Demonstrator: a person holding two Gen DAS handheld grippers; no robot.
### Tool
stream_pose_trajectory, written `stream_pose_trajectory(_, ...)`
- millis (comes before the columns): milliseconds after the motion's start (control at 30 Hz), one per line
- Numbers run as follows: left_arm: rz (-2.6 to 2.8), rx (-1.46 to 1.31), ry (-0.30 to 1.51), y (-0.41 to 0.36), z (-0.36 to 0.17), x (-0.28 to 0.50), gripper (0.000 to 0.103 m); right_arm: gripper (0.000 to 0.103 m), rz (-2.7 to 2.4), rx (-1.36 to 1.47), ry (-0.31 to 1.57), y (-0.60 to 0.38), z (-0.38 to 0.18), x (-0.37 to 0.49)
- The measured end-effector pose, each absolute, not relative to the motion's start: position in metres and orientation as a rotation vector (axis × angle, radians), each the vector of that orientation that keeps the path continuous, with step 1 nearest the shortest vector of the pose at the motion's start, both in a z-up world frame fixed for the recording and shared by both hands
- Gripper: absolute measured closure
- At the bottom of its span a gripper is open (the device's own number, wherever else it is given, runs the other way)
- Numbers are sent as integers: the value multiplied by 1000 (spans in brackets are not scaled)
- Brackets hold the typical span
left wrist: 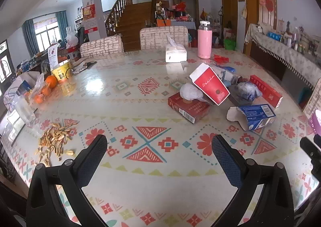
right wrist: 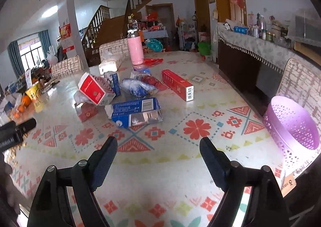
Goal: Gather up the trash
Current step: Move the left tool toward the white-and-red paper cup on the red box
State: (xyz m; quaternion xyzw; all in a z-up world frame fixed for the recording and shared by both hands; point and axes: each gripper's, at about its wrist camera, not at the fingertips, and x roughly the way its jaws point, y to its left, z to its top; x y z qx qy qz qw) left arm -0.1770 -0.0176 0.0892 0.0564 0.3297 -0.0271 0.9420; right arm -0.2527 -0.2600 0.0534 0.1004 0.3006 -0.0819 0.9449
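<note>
Trash lies heaped in the middle of the patterned table, ahead of both grippers: a torn blue carton nearest, a red-and-white box tipped on a flat red pack to its left, a crumpled bag behind, and a long red box to the far right. A purple basket stands at the table's right edge, likely the bin. The left gripper and right gripper both stand wide with nothing between the jaws, over bare cloth short of the pile. The empty cartons look light and crushable, and may skid on the glossy cloth; I would pinch the blue carton across its narrow body, not its torn flap. Seed shells at near left are too loose to pinch.
</note>
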Motion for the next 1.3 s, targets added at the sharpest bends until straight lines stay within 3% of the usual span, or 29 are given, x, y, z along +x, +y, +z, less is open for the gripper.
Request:
stream_pose_trajectory(500, -84, 154, 732, -66, 74, -148, 0, 14, -146, 304, 677, -314, 33, -227)
stream_pose_trajectory(1300, -253, 128, 786, -65, 75, -36, 0, 8, -43, 323, 780, -323, 26, -170)
